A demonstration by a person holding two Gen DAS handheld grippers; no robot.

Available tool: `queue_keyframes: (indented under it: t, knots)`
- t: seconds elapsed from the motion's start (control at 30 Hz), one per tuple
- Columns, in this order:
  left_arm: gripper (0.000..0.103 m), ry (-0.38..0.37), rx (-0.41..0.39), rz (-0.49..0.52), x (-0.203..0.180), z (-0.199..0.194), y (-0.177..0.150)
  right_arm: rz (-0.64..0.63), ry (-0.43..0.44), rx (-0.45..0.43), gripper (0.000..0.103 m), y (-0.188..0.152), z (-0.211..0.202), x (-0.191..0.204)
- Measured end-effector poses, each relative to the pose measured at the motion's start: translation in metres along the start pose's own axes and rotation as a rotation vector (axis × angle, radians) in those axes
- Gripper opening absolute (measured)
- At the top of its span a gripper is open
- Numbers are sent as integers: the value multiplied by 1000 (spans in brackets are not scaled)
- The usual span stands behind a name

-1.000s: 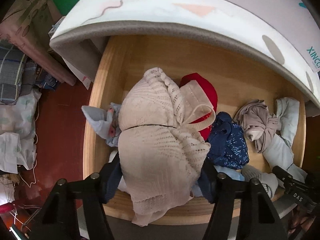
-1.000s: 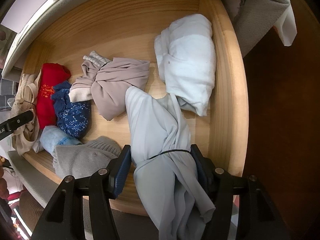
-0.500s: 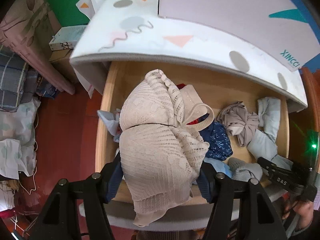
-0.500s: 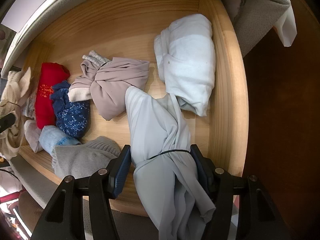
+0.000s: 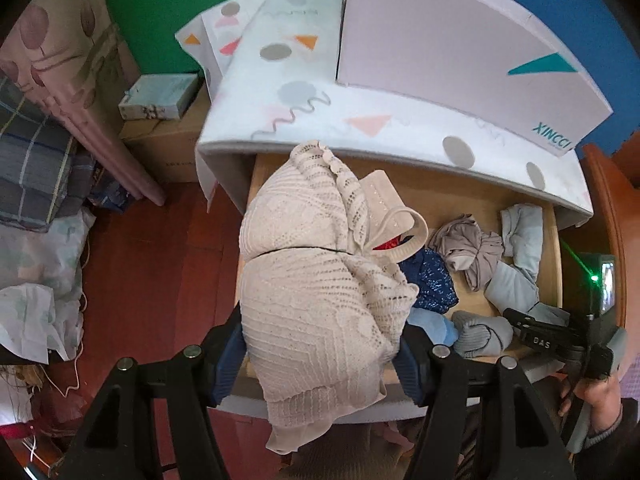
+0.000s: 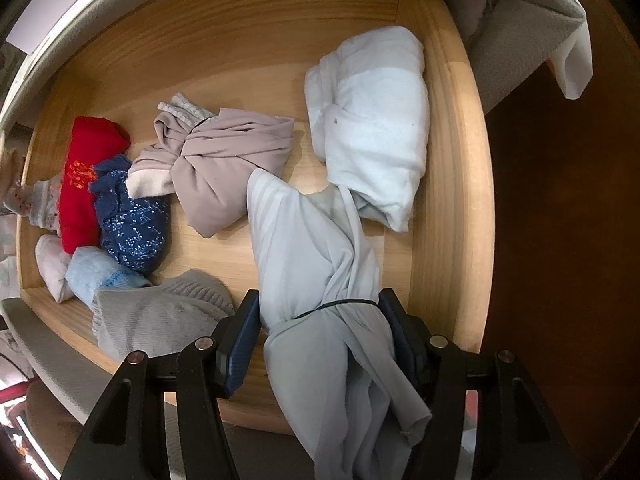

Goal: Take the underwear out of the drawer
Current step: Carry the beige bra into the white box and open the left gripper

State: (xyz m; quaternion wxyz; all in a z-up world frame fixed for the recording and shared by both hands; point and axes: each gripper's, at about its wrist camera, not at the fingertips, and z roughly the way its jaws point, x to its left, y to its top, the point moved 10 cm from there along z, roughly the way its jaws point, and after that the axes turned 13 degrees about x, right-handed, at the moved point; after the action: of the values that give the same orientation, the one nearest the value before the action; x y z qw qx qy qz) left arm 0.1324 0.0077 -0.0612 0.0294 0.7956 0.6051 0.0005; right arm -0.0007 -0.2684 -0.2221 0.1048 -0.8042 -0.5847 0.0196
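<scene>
The cream lace garment [image 5: 320, 300] is clamped between the jaws of the left gripper [image 5: 320, 354] and hangs clear above the left end of the wooden drawer [image 6: 440, 208], so that it can be carried away without catching the drawer front. The pale grey-blue garment [image 6: 320, 280] is clenched in the jaws of the right gripper [image 6: 320, 332] at the near right of the drawer; its far end lies on the drawer floor, touching the folded white cloth [image 6: 372, 120]. Judged from this, it has been grasped but not yet lifted out. The red item [image 6: 86, 176], the navy patterned item [image 6: 132, 220] and the taupe bundle [image 6: 224, 168] are left lying in the drawer
</scene>
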Motion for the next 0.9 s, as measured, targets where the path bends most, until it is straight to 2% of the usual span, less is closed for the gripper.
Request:
queue_keyframes:
  t: [0.27, 0.43, 0.7, 0.9]
  knots:
    - [65, -39, -80, 24, -3, -48, 2, 5, -12, -2, 56, -3, 0, 6]
    - [65, -39, -171, 41, -6, -96, 17, -2, -22, -1, 56, -4, -1, 7]
    - [65, -32, -314, 68, -21, -173, 71, -5, -28, -2, 56, -3, -1, 10]
    - [65, -39, -377, 110, -45, -202, 124, -6, -36, -3, 56, -3, -1, 10]
